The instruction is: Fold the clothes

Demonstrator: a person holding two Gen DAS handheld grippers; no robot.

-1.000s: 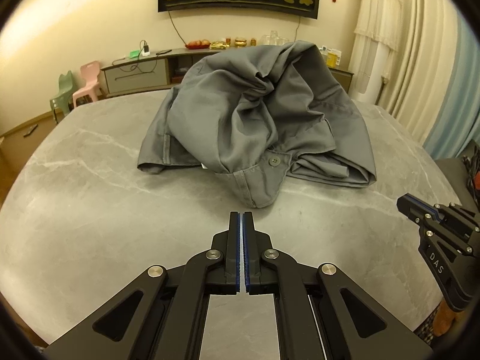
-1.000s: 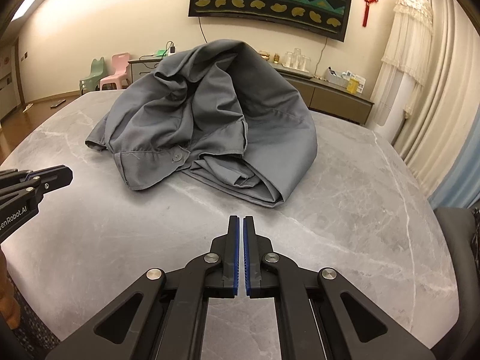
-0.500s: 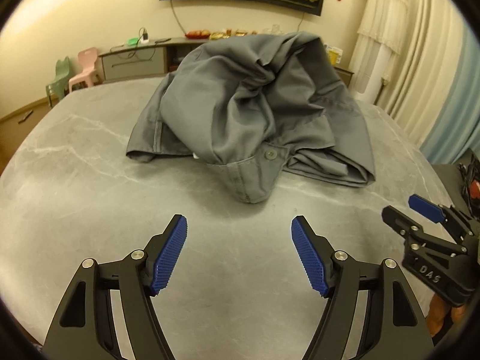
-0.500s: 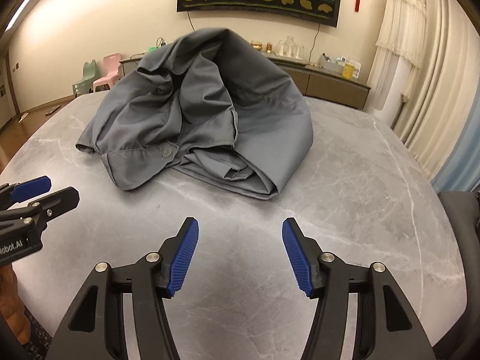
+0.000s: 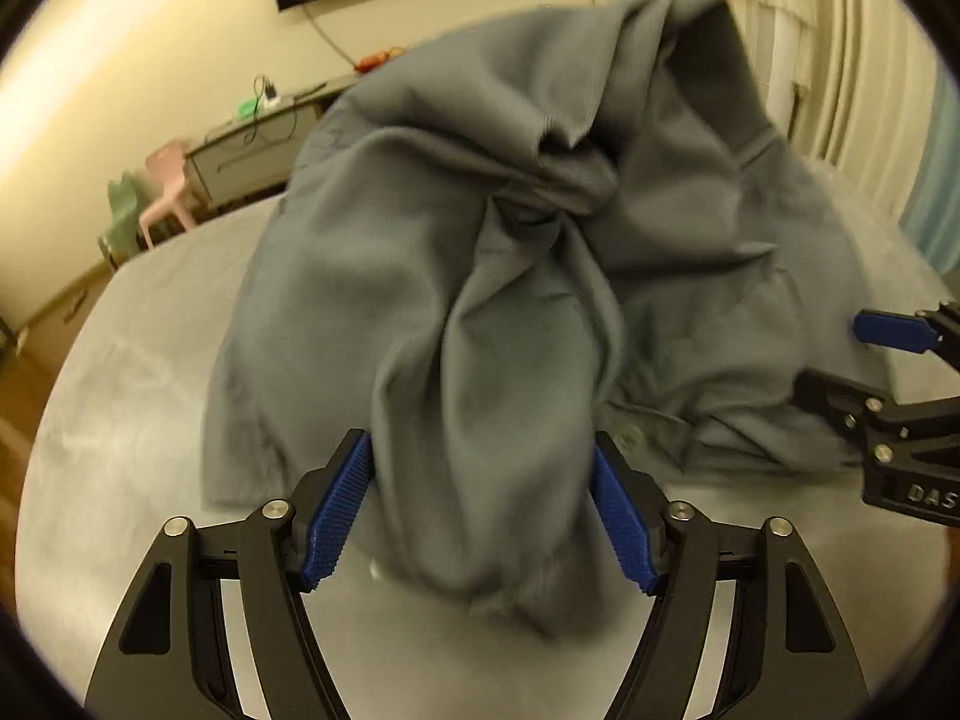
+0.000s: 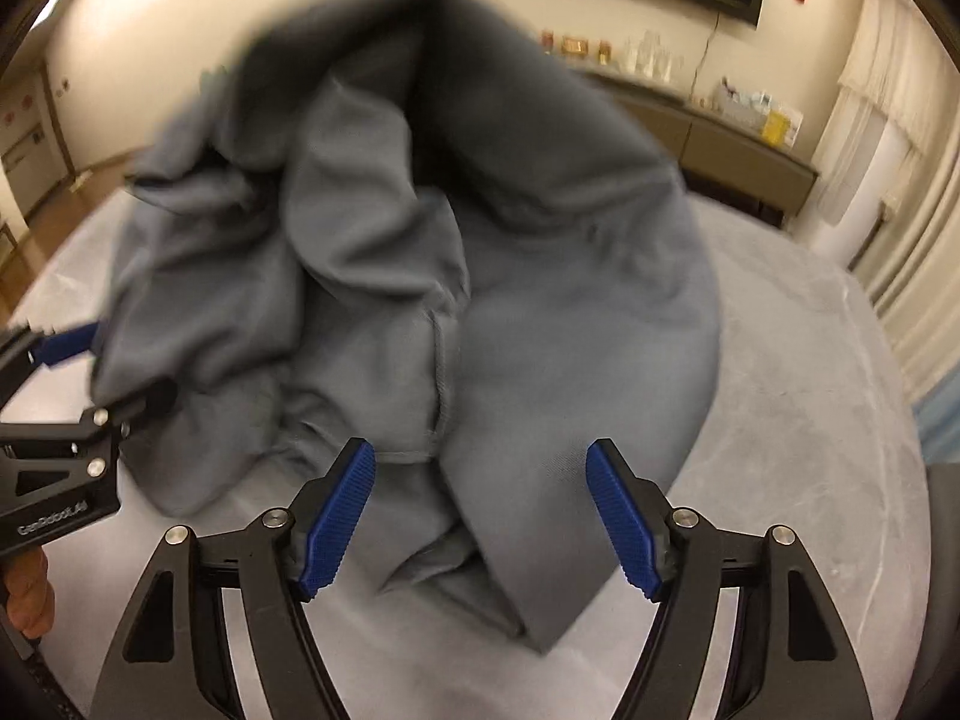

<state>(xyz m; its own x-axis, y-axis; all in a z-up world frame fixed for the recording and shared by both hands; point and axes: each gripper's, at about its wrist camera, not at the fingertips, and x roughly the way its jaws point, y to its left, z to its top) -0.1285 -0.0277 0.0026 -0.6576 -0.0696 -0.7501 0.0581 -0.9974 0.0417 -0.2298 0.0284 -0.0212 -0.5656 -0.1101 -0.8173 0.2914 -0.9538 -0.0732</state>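
Observation:
A crumpled grey garment [image 5: 516,276] lies heaped on the grey marble table [image 5: 120,408]. My left gripper [image 5: 483,510] is open, and a hanging fold of the grey cloth sits between its blue pads [image 5: 339,510]. In the right wrist view the same garment [image 6: 468,276] fills the middle. My right gripper [image 6: 483,516] is open too, with the garment's near corner lying between its blue pads [image 6: 624,522]. Each gripper also shows from the side in the other's view: the right gripper [image 5: 888,372] at the right edge, the left gripper [image 6: 66,384] at the left edge.
A low cabinet [image 5: 252,150] with small items stands along the far wall, with small pink and green chairs [image 5: 150,204] beside it. Curtains [image 6: 900,180] hang at the right. A hand [image 6: 27,594] shows at the lower left of the right wrist view.
Both grippers went from shut to open and moved forward onto the garment; cloth now lies between both pairs of pads. The frames are blurred by motion.

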